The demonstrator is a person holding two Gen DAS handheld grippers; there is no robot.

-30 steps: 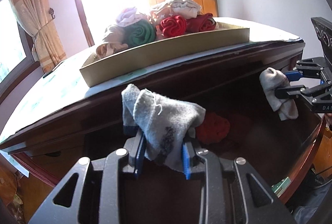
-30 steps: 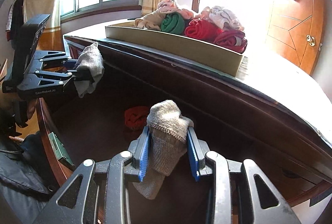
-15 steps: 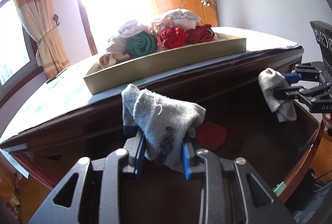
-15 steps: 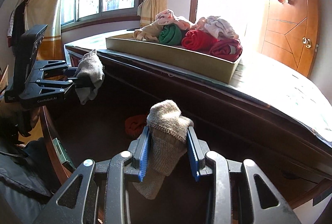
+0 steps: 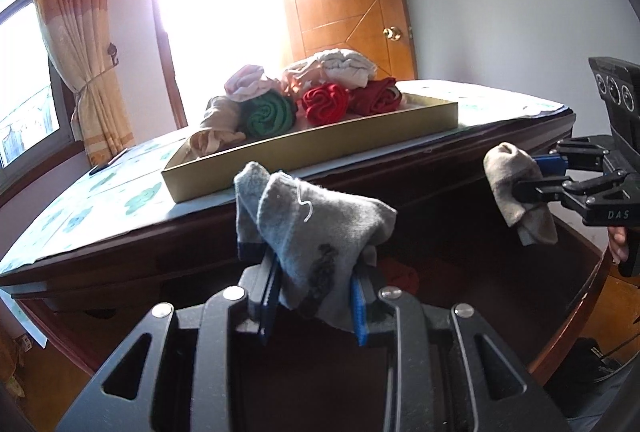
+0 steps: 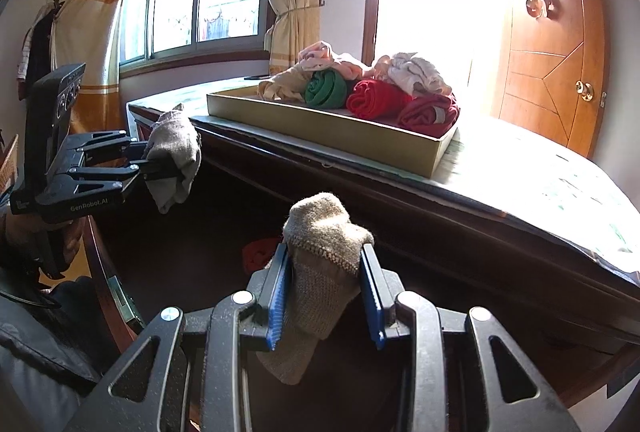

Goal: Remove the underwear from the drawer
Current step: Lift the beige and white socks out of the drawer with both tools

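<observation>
- Sunlit bedroom: a dark wooden dresser top [image 5: 100, 216] carries a shallow tray [image 5: 320, 147] of rolled underwear [image 5: 324, 103] (red, green, pale).
- Left gripper [image 5: 314, 296] pinches a grey sock [image 5: 316, 228] above the open drawer [image 6: 192, 252].
- Right gripper [image 6: 326, 296], to its right, pinches a beige sock [image 6: 324, 252].
- Red roll [image 6: 260, 252] lies deep in the drawer.

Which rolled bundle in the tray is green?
The green roll in the tray, between the beige bundle and the bright red roll; the others are red, pink, white or beige.
</observation>
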